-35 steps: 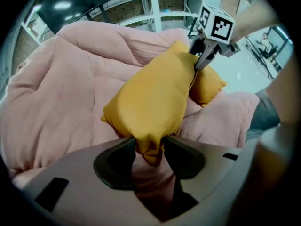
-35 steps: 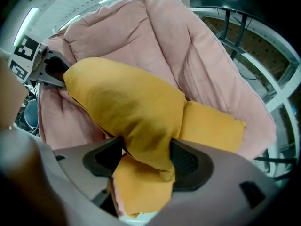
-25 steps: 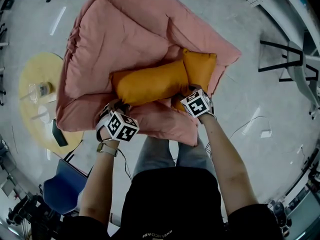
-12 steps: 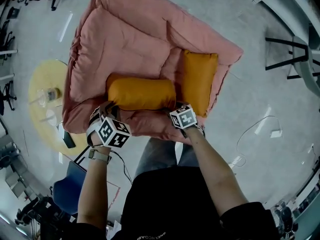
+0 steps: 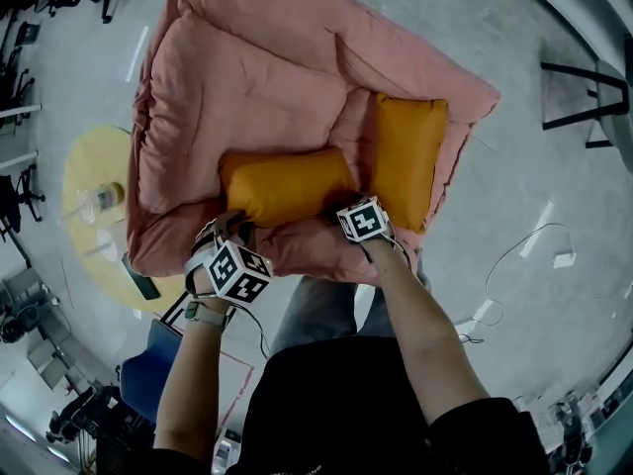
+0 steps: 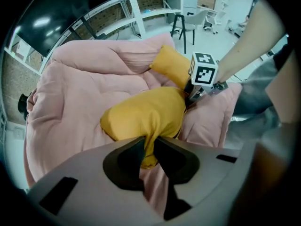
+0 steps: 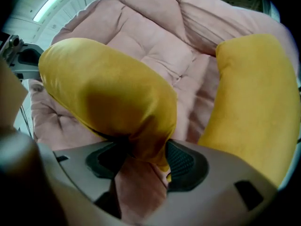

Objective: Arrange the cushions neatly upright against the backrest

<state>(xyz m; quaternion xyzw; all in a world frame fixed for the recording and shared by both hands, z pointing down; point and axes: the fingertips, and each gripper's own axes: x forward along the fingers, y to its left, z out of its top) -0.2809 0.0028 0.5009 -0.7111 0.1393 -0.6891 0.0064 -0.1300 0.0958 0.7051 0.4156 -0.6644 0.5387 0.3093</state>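
Note:
Two yellow-orange cushions lie on a pink padded lounge chair [image 5: 247, 67]. The near cushion [image 5: 287, 186] [image 6: 146, 114] [image 7: 108, 93] lies crosswise at the seat's front. My left gripper [image 5: 232, 226] [image 6: 149, 149] is shut on its left corner, with the fabric pinched between the pads. My right gripper [image 5: 346, 208] [image 7: 146, 159] holds its right corner; the jaws are opening, with the fabric still filling the gap. The far cushion [image 5: 406, 161] [image 6: 171, 67] [image 7: 256, 98] leans lengthwise against the chair's right side.
A round yellow table [image 5: 84, 166] with a clear cup [image 5: 104, 196] stands left of the chair. A blue chair [image 5: 158, 364] is at the lower left. A black metal frame [image 5: 584, 97] and a floor cable [image 5: 524, 255] are on the right.
The near cushion has come off the far cushion and now lies level across the seat front. Both grippers stayed on its two ends; the right one moved slightly left.

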